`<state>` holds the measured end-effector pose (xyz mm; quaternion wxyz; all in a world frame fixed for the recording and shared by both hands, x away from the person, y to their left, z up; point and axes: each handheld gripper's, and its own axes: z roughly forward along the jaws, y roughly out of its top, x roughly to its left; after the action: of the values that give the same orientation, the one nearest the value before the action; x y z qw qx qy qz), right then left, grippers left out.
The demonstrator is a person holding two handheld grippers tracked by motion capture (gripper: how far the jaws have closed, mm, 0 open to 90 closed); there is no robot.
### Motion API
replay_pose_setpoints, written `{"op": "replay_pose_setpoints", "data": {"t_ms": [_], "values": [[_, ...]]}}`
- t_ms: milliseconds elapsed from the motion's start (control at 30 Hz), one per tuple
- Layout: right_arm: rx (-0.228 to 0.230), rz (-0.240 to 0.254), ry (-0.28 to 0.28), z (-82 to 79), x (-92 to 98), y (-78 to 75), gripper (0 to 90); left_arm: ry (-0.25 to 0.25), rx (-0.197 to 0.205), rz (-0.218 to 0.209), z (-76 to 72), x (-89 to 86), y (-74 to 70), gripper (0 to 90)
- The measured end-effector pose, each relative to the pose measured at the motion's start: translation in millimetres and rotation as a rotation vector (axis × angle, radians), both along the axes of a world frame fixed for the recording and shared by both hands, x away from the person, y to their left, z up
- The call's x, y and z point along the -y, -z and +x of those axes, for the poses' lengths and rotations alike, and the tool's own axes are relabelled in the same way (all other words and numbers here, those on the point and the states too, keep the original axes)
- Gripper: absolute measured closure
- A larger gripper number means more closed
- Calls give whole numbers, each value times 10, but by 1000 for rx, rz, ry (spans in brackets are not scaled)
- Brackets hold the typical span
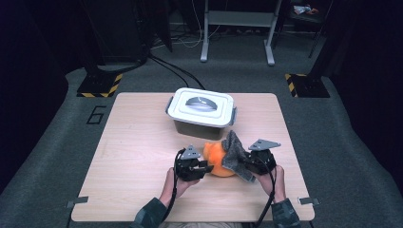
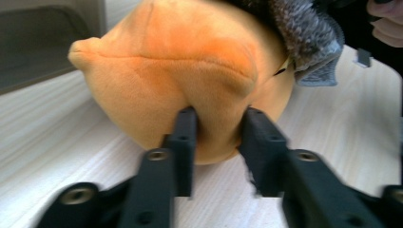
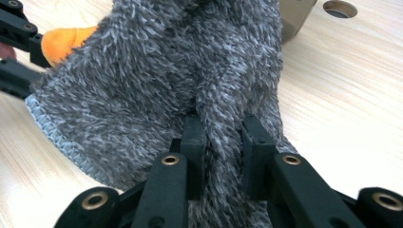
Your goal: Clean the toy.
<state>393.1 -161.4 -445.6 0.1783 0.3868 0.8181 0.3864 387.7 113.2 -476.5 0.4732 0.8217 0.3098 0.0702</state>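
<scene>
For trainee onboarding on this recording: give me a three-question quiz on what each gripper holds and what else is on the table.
1. True or false: the right gripper pinches the grey fuzzy cloth.
2. What do the left gripper jaws press on?
3. Is the lidded white box nearer or farther than the toy in the high view?

Key: 1 true. 2 the orange plush toy. 3 farther.

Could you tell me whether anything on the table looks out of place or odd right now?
Nothing looks damaged or spilled. The only untidy thing is the grey cloth, draped unevenly over the orange plush toy and bunched where the right gripper pinches it. The left gripper pinches a fold of the toy. The lidded box sits squarely behind.
</scene>
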Motion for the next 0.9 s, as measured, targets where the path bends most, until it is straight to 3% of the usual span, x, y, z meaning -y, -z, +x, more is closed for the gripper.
{"op": "replay_pose_setpoints", "data": {"t_ms": [100,167,333,433,533,567,600,700,900], "values": [[-11,4,8,4,14,12,748,-20,88,58,-75,23,2,503],[-12,7,5,7,18,14,748,-21,129,89,-118,53,25,462],[-22,25,7,16,29,25,747,-22,176,145,-141,139,67,398],[-20,37,11,15,32,38,747,-25,182,156,-129,174,88,461],[-17,33,9,16,37,41,747,-27,177,147,-119,173,95,578],[-20,38,13,14,39,41,747,-26,172,135,-114,167,98,578],[-15,39,13,15,45,40,747,-21,168,129,-103,153,94,663],[-9,36,15,0,48,23,747,-10,162,124,-97,142,84,732],[1,29,17,-44,83,-41,747,3,142,99,-87,121,44,771]]}}
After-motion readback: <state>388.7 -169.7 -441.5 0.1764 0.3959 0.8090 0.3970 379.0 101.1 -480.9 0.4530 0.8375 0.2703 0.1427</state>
